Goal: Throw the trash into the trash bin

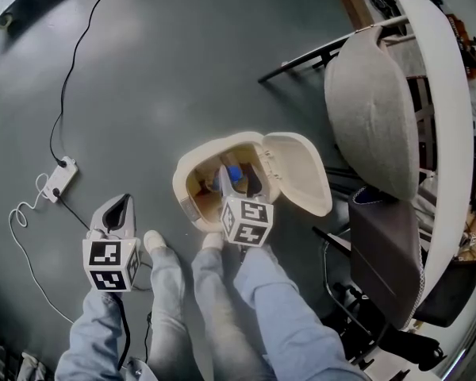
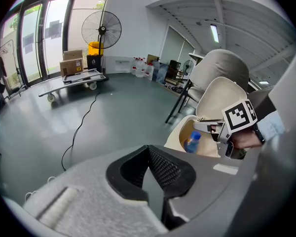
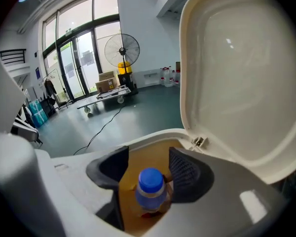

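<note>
Right gripper view shows a bottle (image 3: pixel 150 191), label unreadable

The right gripper (image 1: pixel 238 179), on the outstretched sleeved right arm (image 1: pixel 289 312), points steeply down with jaws wide apart, while the left gripper (image 1: pixel 120 206) tilts down, jaws seemingly closed together.

No legible text, brand or number in any view: marker cubes (image 1: pixel 111 264) on the left gripper (image 1: pixel 120 206) and right gripper (image 1: pixel 238 179) show only black-and-white square patterns; cardboard boxes' (image 2: pixel 72 65) labels too small to read.
</note>
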